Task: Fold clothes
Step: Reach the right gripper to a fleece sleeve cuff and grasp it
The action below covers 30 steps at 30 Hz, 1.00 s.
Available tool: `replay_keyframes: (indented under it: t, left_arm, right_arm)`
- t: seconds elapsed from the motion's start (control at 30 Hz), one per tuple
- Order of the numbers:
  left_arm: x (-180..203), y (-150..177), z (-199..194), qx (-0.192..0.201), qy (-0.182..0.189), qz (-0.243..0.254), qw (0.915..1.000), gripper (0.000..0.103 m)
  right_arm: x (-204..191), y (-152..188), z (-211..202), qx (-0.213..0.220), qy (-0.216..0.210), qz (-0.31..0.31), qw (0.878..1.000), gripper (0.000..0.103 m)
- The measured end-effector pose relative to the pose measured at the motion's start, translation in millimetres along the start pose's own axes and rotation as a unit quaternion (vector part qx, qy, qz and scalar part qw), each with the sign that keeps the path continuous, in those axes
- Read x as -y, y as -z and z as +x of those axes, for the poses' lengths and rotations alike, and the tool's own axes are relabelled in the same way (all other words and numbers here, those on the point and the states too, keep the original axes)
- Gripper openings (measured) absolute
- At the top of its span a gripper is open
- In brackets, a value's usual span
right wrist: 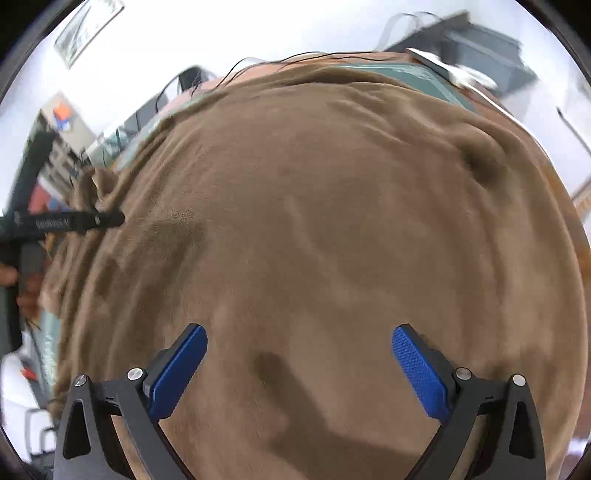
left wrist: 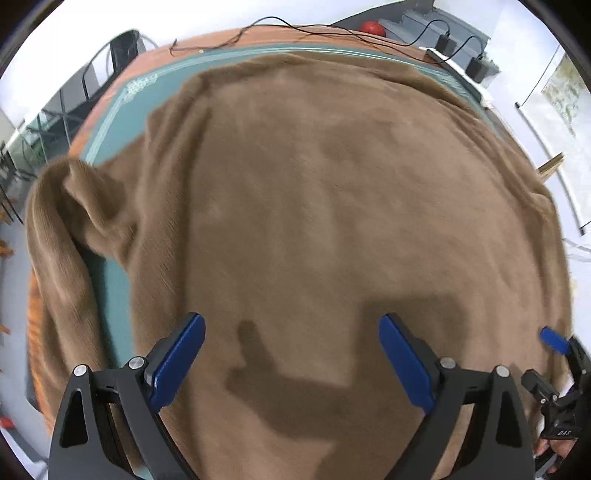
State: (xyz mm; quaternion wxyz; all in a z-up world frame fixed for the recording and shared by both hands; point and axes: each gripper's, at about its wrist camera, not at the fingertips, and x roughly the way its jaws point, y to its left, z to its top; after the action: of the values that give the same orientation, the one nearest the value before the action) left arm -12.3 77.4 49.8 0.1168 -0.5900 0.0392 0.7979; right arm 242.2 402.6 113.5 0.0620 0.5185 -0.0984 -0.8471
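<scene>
A large brown garment (left wrist: 332, 206) of soft, fuzzy cloth lies spread over nearly the whole table (left wrist: 110, 96), covering most of the teal mat (left wrist: 118, 118) beneath it; only strips of the mat show along the far and left edges. At the left side of the left wrist view, one part of the cloth bunches up and hangs over the table edge, and the right wrist view shows wrinkles and a dark hollow near the far right of the fabric. The left gripper (left wrist: 291, 350) hangs above the near part of the garment with its blue pads spread wide and nothing between them, only its shadow falling on the cloth. The right gripper (right wrist: 299, 365) is likewise released, its jaws wide apart over bare fabric, grasping nothing. Thin black cables (left wrist: 295, 31) trail across the far edge of the table, and a small red ball (left wrist: 372, 27) sits beyond it.
</scene>
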Motion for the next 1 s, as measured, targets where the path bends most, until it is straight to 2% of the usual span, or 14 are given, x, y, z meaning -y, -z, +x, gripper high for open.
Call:
replay_keyframes:
  t: [0.17,0.27,0.37,0.5,0.67,0.77,0.9,1.0]
  left_arm:
    - [40.7,22.9,-5.9,-0.008,0.016,-0.005,0.9998,0.097]
    - [70.3,30.7,-9.4,-0.006,0.025,0.006,0.9996,0.097]
    - [101.0,38.0,-13.7,-0.002,0.037,0.017,0.9992,0.097]
    - [136.6,51.5,-17.5,0.001,0.049,0.029,0.9984,0.097]
    - [164.1,62.5,-20.3,-0.007,0.051,0.041,0.9979,0.097]
    - [172.3,68.7,-23.7,-0.009,0.048,0.045,0.9978,0.097]
    - [177.9,69.0,-23.4,-0.01,0.036,0.041,0.9985,0.097]
    - [174.3,71.4,-21.6,-0.015,0.024,0.033,0.999,0.097]
  right_arm:
    - [66.4,39.0,-62.2,0.03,-0.027,0.078,0.996,0.102]
    - [116.6,73.0,-99.4,0.043,-0.04,0.154,0.986,0.102]
    - [161.8,103.5,-121.4,0.05,-0.079,0.226,0.97,0.102]
    - [207.0,142.2,-131.2,0.058,-0.146,0.319,0.934,0.102]
    - [228.8,162.2,-130.0,0.073,-0.218,0.375,0.898,0.102]
    - [229.6,161.7,-117.1,0.07,-0.262,0.39,0.88,0.102]
    - [232.2,159.2,-98.5,0.07,-0.299,0.415,0.856,0.1]
    - [233.9,151.5,-88.3,0.069,-0.303,0.416,0.854,0.097]
